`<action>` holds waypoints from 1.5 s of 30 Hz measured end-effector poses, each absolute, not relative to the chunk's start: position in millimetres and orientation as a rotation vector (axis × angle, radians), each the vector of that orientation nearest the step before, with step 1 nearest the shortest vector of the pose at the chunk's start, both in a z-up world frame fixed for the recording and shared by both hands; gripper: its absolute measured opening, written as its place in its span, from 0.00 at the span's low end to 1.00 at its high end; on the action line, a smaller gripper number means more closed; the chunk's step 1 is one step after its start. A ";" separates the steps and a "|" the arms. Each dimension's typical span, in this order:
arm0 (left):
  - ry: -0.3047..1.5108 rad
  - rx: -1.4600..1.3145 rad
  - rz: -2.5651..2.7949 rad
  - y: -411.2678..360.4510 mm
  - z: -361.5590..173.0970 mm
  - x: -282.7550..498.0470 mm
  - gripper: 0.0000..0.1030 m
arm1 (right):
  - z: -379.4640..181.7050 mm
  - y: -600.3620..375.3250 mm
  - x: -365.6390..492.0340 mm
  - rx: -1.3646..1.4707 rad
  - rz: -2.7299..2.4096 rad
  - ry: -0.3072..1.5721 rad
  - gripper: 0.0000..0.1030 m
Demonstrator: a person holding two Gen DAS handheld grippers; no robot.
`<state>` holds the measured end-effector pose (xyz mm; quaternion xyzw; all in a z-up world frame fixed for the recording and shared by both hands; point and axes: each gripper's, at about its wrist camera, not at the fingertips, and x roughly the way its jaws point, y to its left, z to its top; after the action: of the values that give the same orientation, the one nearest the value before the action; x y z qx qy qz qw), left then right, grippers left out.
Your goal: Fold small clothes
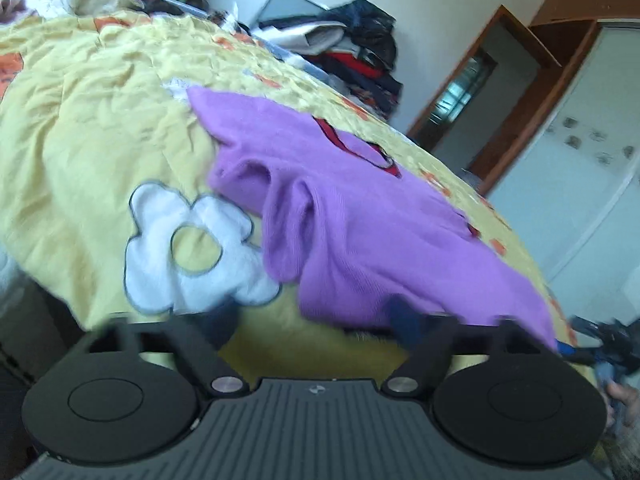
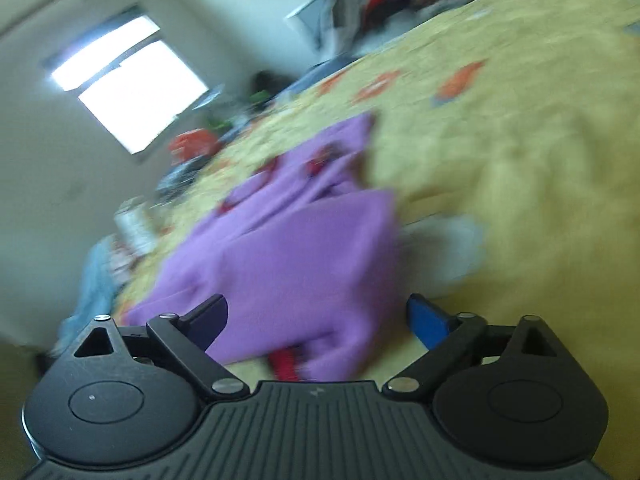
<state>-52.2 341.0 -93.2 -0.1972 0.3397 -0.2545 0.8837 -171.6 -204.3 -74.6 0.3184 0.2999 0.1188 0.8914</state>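
Note:
A small purple garment (image 1: 360, 216) with red trim lies rumpled on a yellow bedspread (image 1: 88, 120), one part folded over itself. My left gripper (image 1: 314, 320) is open just short of the garment's near hem, and its right finger (image 1: 404, 316) touches the cloth. The right wrist view is blurred. It shows the same purple garment (image 2: 304, 248) with a flap folded flat. My right gripper (image 2: 318, 316) is open with the near hem lying between its wide-spread fingers. A strip of red trim (image 2: 284, 360) peeks out under that hem.
A white flower patch (image 1: 180, 248) is sewn on the bedspread left of the garment. Piled clothes (image 1: 360, 48) sit at the bed's far side. A doorway (image 1: 472, 92) and a white wardrobe (image 1: 580, 152) stand beyond, and a window (image 2: 128, 84) is bright. The other gripper and a hand (image 1: 620, 396) show at the right edge.

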 end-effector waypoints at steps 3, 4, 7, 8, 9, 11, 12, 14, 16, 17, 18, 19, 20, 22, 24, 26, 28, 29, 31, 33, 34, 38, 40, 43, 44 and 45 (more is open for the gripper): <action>0.711 -0.337 -0.498 333.3 -89.3 -56.7 0.73 | -80.6 -194.8 -154.7 0.644 0.239 0.668 0.09; 0.709 -0.310 -0.489 333.8 -84.5 -60.5 0.65 | -79.6 -196.5 -154.1 0.661 0.250 0.648 0.09; 0.690 -0.243 -0.480 335.5 -69.0 -66.8 0.69 | -72.7 -198.2 -153.3 0.640 0.267 0.635 0.09; 0.693 -0.246 -0.500 335.3 -67.0 -64.0 0.69 | -72.1 -198.6 -155.4 0.642 0.275 0.631 0.10; 0.702 -0.241 -0.497 333.7 -64.2 -60.4 0.69 | -72.6 -199.4 -154.7 0.646 0.279 0.638 0.10; 0.700 -0.216 -0.525 326.8 -55.2 -59.6 0.69 | -73.5 -199.9 -156.6 0.643 0.280 0.641 0.10; 0.701 -0.201 -0.527 321.9 -52.9 -59.4 0.69 | -74.6 -200.9 -157.8 0.647 0.282 0.638 0.10; 0.692 -0.171 -0.534 314.8 -52.7 -61.1 0.68 | -78.3 -200.5 -161.0 0.652 0.283 0.639 0.10; 0.742 -0.177 -0.543 309.2 -63.0 -50.8 0.62 | -80.0 -199.3 -161.0 0.649 0.283 0.641 0.10; 0.763 -0.207 -0.565 307.9 -69.0 -45.6 0.46 | -79.4 -199.0 -161.2 0.646 0.283 0.639 0.10; 0.772 -0.221 -0.594 305.5 -73.4 -41.6 0.33 | -77.8 -198.8 -162.2 0.644 0.292 0.627 0.10; 0.767 -0.211 -0.599 302.9 -75.7 -39.4 0.28 | -75.5 -199.1 -164.1 0.647 0.303 0.607 0.10; 0.768 -0.227 -0.605 303.4 -76.8 -37.2 0.21 | -72.9 -200.0 -166.1 0.656 0.311 0.590 0.09; 0.783 -0.315 -0.657 309.6 -72.9 -36.3 0.17 | -66.1 -203.9 -172.1 0.705 0.332 0.548 0.09; 0.761 -0.368 -0.718 314.4 -56.3 -46.0 0.16 | -53.3 -209.1 -181.5 0.760 0.370 0.491 0.09; 0.754 -0.407 -0.753 318.1 -35.2 -53.8 0.16 | -35.7 -213.6 -189.8 0.784 0.396 0.441 0.09; 0.764 -0.465 -0.766 322.4 -21.3 -45.7 0.16 | -17.1 -221.6 -188.6 0.773 0.406 0.401 0.09; 0.782 -0.481 -0.761 322.7 -19.8 -34.9 0.16 | -11.2 -227.0 -179.1 0.748 0.368 0.416 0.09; 0.827 -0.495 -0.712 326.8 -31.2 -3.1 0.18 | -14.4 -238.2 -150.5 0.630 0.300 0.462 0.09; 0.941 -0.578 -0.663 335.7 -60.1 32.1 0.21 | -40.4 -251.8 -109.1 0.568 0.177 0.644 0.30; 0.978 -0.635 -0.642 342.5 -74.1 40.2 0.24 | -51.5 -257.2 -97.8 0.578 0.118 0.720 0.40; 0.920 -0.614 -0.606 350.1 -72.3 12.8 0.61 | -51.8 -255.1 -116.3 0.573 0.179 0.653 0.71; 0.892 -0.606 -0.614 348.9 -70.3 -2.0 0.74 | -53.6 -253.5 -126.1 0.616 0.178 0.652 0.72; 0.891 -0.635 -0.633 342.1 -72.7 -9.4 0.75 | -61.8 -254.8 -139.2 0.706 0.191 0.632 0.72; 0.892 -0.618 -0.635 338.2 -72.4 -9.0 0.76 | -65.6 -253.4 -142.3 0.720 0.194 0.633 0.72; 0.896 -0.592 -0.635 331.8 -73.3 -6.8 0.76 | -67.6 -252.3 -144.6 0.715 0.190 0.631 0.72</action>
<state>-6.8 331.8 -73.3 -0.2773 0.4194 -0.2972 0.8117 -144.6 -252.3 -67.6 0.3438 0.3030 0.0913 0.8841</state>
